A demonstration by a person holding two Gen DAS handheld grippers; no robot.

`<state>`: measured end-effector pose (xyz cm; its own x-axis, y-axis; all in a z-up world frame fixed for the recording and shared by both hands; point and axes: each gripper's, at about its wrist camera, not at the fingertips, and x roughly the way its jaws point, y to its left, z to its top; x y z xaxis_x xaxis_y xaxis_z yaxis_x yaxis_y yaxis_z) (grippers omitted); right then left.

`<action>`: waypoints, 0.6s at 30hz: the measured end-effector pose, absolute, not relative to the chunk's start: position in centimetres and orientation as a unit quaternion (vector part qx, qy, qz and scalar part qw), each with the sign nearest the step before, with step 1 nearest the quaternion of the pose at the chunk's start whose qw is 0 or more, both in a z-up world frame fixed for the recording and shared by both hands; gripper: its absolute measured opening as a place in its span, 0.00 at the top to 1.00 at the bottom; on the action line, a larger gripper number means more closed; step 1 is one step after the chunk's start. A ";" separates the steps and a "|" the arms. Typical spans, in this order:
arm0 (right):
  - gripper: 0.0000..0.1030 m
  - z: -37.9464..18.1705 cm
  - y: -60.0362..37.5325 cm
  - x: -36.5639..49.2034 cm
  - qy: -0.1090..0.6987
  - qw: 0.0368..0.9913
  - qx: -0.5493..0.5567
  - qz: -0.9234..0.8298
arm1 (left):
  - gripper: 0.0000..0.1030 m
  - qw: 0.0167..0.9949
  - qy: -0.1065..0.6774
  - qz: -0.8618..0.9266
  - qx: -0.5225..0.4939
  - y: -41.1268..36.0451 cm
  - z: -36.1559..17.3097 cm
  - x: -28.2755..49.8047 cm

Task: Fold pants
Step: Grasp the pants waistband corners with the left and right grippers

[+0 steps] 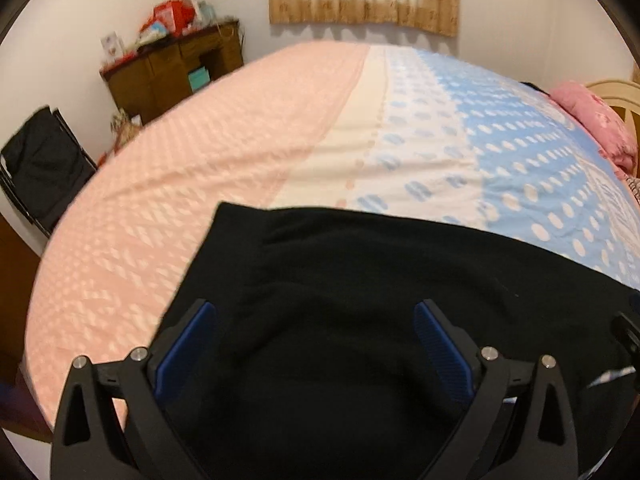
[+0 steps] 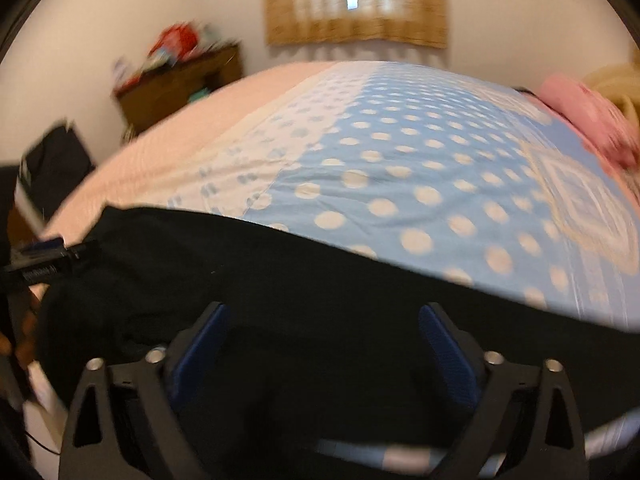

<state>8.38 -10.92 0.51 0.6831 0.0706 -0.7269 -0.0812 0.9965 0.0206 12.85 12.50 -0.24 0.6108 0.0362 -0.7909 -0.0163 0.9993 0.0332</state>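
Both claws sit right over the black pants: the left gripper has its blue pads spread wide with nothing pinched, and the right gripper is spread apart too, also empty. Pants are lying flat along the near edge of the bed, on the pink and blue dotted sheet, right-wrist view's pretty blurry.

Beyond the black pants the bedspread lies open; a pink pillow, slightly blurred, crowds its far-right corner.
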 end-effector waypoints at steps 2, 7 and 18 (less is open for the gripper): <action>0.15 -0.1 -10.4 11.1 0.408 0.911 -0.029 0.060 | 0.02 0.892 0.451 0.015 0.006 12.3 -1.1 13.8; 0.15 -2.0 -10.8 16.4 0.445 0.890 -0.024 0.095 | 0.02 0.889 0.457 0.010 0.003 11.8 -2.2 15.2; 0.41 -4.6 -10.3 18.9 0.473 0.868 -0.060 0.140 | 0.02 0.882 0.471 0.019 0.005 12.1 -4.3 16.9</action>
<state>18.93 -10.32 -4.65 0.5137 0.1864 -0.8375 -0.3007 0.9533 0.0278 16.95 12.11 -4.33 0.5560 0.0378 -0.8303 -0.0278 0.9993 0.0268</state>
